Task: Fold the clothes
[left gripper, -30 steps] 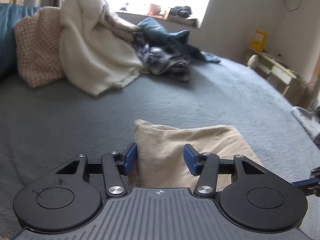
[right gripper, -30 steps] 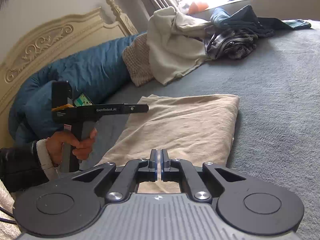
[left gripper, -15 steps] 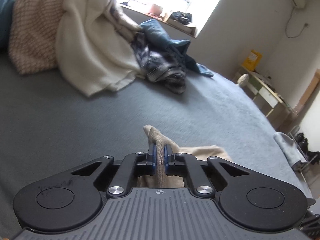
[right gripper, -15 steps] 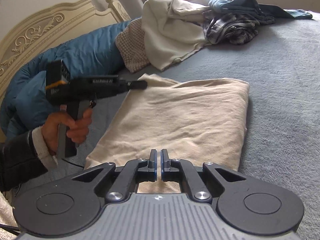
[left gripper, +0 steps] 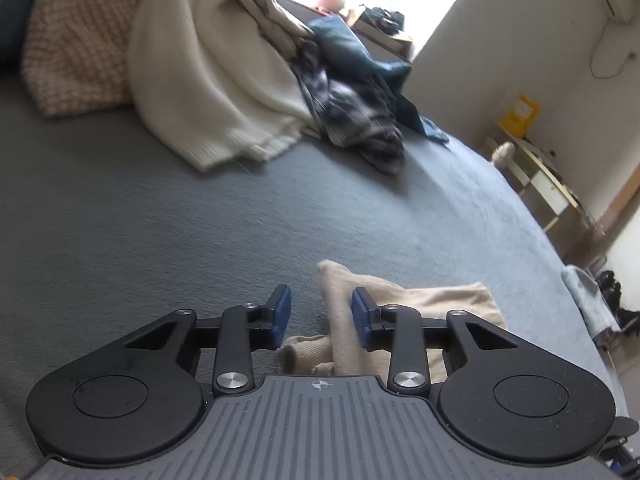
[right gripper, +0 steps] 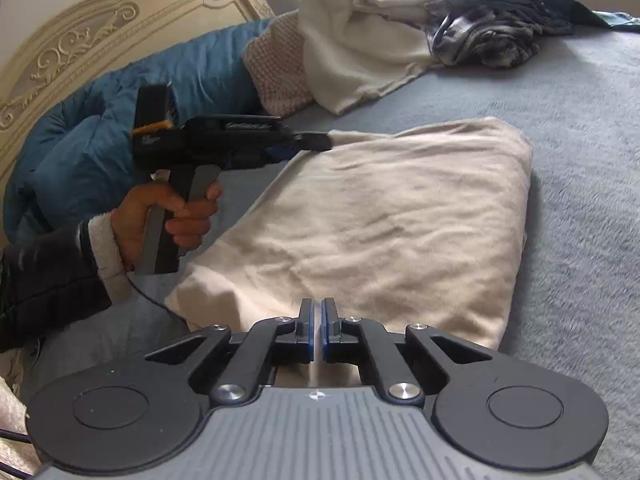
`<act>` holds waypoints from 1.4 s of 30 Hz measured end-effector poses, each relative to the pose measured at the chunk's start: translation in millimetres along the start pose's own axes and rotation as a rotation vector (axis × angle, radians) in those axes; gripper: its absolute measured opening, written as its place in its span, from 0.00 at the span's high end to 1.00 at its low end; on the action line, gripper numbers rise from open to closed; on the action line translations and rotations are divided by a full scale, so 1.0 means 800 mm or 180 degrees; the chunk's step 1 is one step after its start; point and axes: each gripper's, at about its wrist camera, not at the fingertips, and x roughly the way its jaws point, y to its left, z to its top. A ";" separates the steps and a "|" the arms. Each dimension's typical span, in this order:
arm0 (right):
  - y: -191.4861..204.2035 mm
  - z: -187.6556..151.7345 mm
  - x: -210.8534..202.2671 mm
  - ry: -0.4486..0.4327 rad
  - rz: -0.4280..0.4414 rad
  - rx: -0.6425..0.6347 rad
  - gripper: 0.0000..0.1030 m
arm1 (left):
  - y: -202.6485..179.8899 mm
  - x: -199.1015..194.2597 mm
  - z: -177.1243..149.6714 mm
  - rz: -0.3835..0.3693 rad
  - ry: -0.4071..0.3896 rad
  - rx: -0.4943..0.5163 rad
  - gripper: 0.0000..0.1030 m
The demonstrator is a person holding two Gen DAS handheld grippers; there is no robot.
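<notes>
A beige garment (right gripper: 380,220) lies folded flat on the grey bed cover (right gripper: 580,160). My left gripper (left gripper: 321,312) is at its far left corner, and its jaws are opening. A raised ridge of the beige garment (left gripper: 340,320) stands between the pads and leans on the right pad, not pinched. In the right wrist view a hand (right gripper: 176,216) holds the left gripper (right gripper: 320,142) level at that corner. My right gripper (right gripper: 317,320) is shut at the garment's near edge, with a thin strip of cloth between its pads.
A heap of clothes sits at the far side of the bed: a cream blanket (left gripper: 208,80), a dark plaid garment (left gripper: 352,128) and a pink knit pillow (left gripper: 80,32). A blue duvet (right gripper: 100,140) lies against the carved headboard (right gripper: 80,40). A low shelf (left gripper: 540,176) stands by the wall.
The left gripper closed on the garment's corner and pinched up a ridge, then opened again while shifting sideways. The right gripper stayed shut at the near edge.
</notes>
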 end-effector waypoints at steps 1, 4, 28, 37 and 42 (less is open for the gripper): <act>-0.003 0.003 -0.005 -0.0047 -0.0010 0.0031 0.96 | -0.004 -0.011 0.000 0.0046 -0.0022 0.0058 0.68; -0.015 0.009 -0.026 -0.0199 -0.0059 0.0131 0.96 | -0.027 -0.052 -0.008 -0.0020 -0.0014 0.0306 0.67; 0.042 -0.026 -0.088 -0.0339 0.0230 -0.0731 0.69 | -0.137 -0.119 -0.130 0.0137 0.0503 0.1776 0.65; -0.023 -0.026 -0.017 -0.0022 0.0223 0.0141 0.93 | -0.106 -0.119 -0.120 0.0079 0.0654 0.1276 0.60; -0.096 -0.040 -0.007 -0.0049 0.0688 0.1531 1.00 | -0.104 -0.137 -0.114 0.0143 0.0577 0.1234 0.58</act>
